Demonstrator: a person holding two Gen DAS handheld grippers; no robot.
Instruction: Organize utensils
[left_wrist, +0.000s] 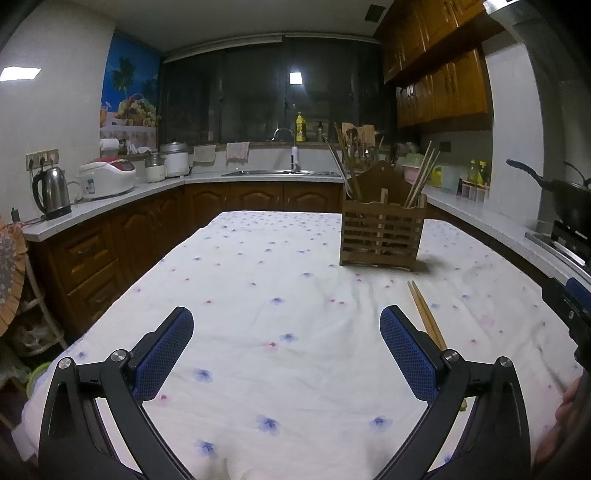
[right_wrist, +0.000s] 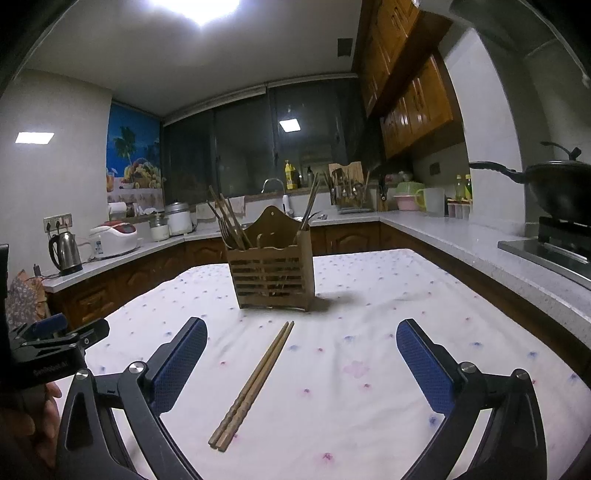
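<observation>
A pair of wooden chopsticks (right_wrist: 254, 384) lies flat on the flowered tablecloth (right_wrist: 351, 406), the two sticks side by side and touching, tips pointing toward the slatted wooden utensil holder (right_wrist: 272, 275) that stands upright further back on the table. That holder already carries chopsticks and other utensils in its left and right compartments, so most of the sorting looks done; what seems left is this last loose pair, not yet gripped or lifted. The right gripper (right_wrist: 301, 363) hangs just above the cloth with its blue pads spread wide, the chopsticks lying between them nearer the left pad, and it has hold of nothing. The left gripper (left_wrist: 286, 347) is likewise spread wide and empty over bare cloth, with the chopsticks (left_wrist: 424, 314) just outside its right finger. The right wrist view shows the whole pair from thick ends to tips and the holder (left_wrist: 382, 232) straight ahead; the left wrist view hides the thick ends behind its own finger, but shows the holder off to the right and more of the unoccupied left half of the table
</observation>
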